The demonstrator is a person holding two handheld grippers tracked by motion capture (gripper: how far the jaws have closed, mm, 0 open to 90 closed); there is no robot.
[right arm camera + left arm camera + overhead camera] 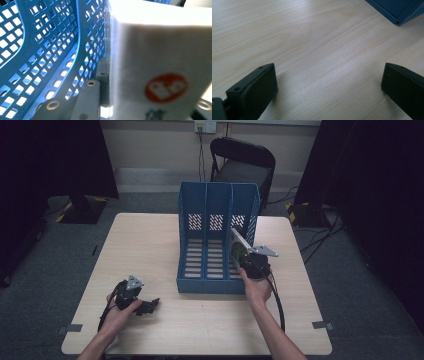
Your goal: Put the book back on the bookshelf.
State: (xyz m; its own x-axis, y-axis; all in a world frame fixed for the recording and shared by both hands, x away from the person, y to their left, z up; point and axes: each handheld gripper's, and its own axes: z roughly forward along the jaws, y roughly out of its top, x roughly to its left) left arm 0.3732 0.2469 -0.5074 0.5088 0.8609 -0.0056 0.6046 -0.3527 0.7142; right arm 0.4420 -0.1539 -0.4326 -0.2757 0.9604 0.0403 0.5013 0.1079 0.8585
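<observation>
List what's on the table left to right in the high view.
Left gripper, black, held low over the pale wooden table → blue perforated plastic three-slot file rack → right gripper holding a flat white book tilted at the rack's right slot.

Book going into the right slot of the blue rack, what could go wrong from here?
1. The right gripper holds the white book tilted over the rightmost slot of the blue file rack; its edge may catch the perforated divider.
2. The grip sits at one end of the book, so it might pivot or slip.
3. The left gripper rests open on the table, away from the rack, so a push may slide the rack.
</observation>
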